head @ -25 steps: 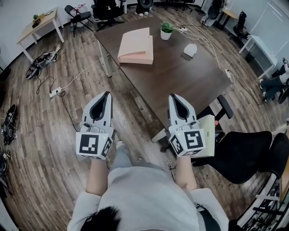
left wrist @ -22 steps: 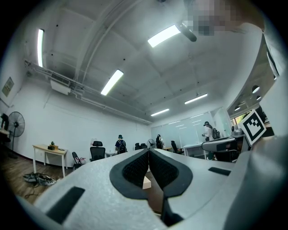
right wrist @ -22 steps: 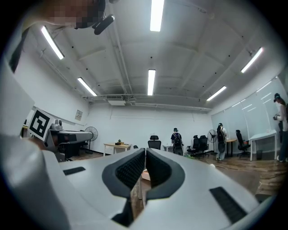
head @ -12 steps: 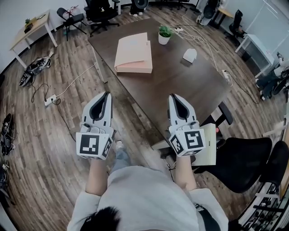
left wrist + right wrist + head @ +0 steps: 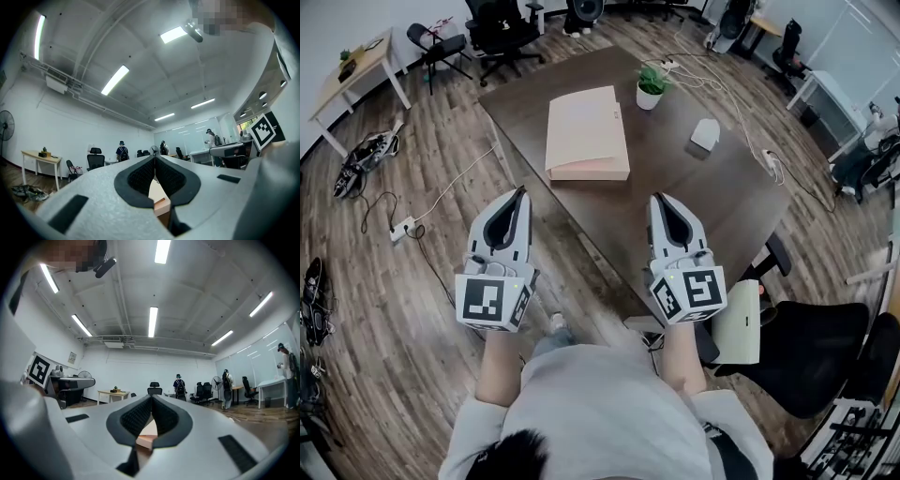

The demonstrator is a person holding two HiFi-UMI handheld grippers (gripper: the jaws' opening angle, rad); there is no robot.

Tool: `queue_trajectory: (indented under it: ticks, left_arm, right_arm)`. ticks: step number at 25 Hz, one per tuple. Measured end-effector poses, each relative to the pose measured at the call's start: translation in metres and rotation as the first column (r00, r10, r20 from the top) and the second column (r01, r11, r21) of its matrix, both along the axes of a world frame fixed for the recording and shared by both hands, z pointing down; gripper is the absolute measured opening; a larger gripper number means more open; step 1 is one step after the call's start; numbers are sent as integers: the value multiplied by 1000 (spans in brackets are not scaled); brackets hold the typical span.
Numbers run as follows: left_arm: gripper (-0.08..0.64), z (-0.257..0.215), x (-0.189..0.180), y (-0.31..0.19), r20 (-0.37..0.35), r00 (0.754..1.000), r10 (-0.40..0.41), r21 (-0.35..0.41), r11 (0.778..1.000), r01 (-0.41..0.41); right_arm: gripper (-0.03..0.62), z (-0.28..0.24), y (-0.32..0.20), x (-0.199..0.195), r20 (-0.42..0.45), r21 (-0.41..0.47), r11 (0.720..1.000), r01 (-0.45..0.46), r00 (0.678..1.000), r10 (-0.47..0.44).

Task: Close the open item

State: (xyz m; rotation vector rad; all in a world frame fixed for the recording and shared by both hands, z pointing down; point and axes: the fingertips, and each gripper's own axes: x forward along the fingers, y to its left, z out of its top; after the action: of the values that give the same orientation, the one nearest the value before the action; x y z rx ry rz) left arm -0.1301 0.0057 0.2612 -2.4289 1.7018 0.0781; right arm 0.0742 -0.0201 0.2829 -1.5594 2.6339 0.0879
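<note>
Left side: the floor is cluttered, with a power strip and its cable running toward the counter. That's a trip or snag risk if the approach drifts that way. Left claw is clenched with nothing in it and hangs over the floor, just off the counter's left edge. The pink binder lies flat mid-counter, well apart from both claws and nearer the left edge, thick end facing us. Can't tell from here how far its cover gapes. Right claw is also clenched and empty, over the counter's near corner. Risks, my read: clenched tips pressing on the cover could slide the whole binder across the smooth top instead of closing it, and pressing off-centre could spin it. One claw steadying the thick end would help. A potted plant stands just beyond the binder's far right corner, so a shove that way tips it. A white device and its cable sit further right, out of the path. Room: bare counter between claws and binder gives a free lane straight ahead. The binder sits close to the left edge, so margin there is thin. An office chair at far right crowds the near corner and limits stepping right.
</note>
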Motion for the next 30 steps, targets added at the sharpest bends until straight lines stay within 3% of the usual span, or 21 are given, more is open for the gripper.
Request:
queue_trajectory:
  ticks: [14, 21, 30]
  left_arm:
    - [9, 2, -53, -97, 49, 995, 83, 7, 996, -84]
    - [9, 16, -51, -131, 26, 992, 123, -21, 992, -122]
    - [9, 30, -47, -178, 22, 990, 136, -50, 990, -135]
  right_arm:
    - [14, -1, -74, -48, -9, 12, 994, -104, 994, 105]
    - [14, 9, -96, -43, -36, -25, 988, -149, 988, 148]
    - [14, 13, -151, -46, -49, -40, 990, -134, 990, 132]
